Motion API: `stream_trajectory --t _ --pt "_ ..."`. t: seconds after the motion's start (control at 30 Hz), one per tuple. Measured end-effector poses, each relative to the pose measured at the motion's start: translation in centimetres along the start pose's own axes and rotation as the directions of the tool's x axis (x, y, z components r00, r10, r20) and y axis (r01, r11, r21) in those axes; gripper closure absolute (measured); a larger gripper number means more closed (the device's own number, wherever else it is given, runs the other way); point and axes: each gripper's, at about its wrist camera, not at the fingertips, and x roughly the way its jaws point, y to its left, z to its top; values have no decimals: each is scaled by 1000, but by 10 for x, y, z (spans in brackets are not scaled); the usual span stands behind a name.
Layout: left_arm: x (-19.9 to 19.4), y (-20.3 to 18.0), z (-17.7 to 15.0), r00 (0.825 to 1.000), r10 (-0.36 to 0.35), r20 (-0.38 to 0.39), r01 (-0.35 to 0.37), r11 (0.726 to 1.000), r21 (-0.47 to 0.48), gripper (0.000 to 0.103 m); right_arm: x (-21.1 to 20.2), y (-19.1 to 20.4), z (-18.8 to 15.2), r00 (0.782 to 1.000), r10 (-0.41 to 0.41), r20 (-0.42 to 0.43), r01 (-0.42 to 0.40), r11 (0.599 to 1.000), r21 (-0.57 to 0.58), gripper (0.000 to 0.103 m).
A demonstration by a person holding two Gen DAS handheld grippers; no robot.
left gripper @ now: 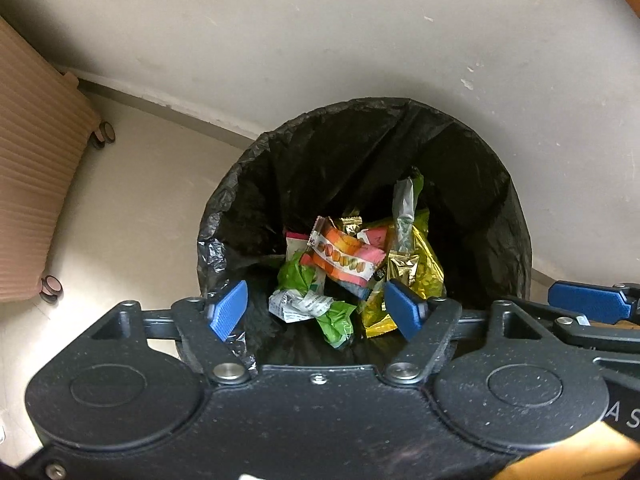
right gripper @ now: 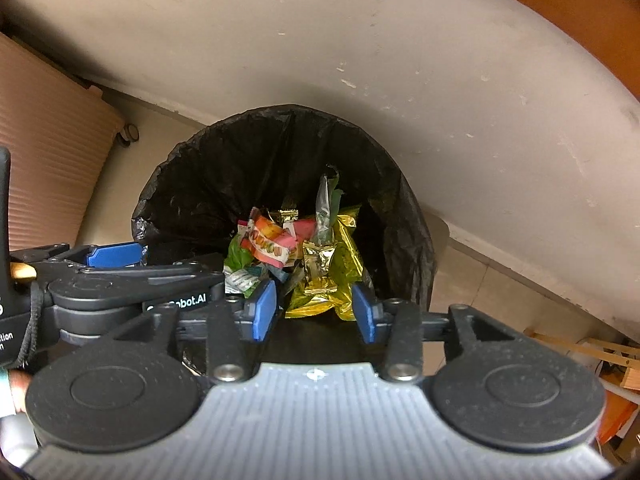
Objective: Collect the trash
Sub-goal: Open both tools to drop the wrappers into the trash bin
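A round bin lined with a black bag stands on the floor against the wall. Inside lie several wrappers: an orange and pink one, a green one, a gold foil one. My left gripper hangs straight down over the bin mouth, blue pads spread wide, nothing between them. My right gripper hangs beside it over the same bin, jaws apart and empty. The left gripper's arm shows at the left in the right wrist view.
A pale wall rises behind the bin. A ribbed pink case on small wheels stands at the left. Wooden sticks and clutter lie on the floor at the right. Beige floor tiles surround the bin.
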Motion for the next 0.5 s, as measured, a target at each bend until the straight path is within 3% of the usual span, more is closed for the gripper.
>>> stream_trajectory --t 0.5 --pt "-38 -6 -3 999 13 39 -13 1000 9 28 -30 0 -3 999 4 46 -4 1000 -4 40"
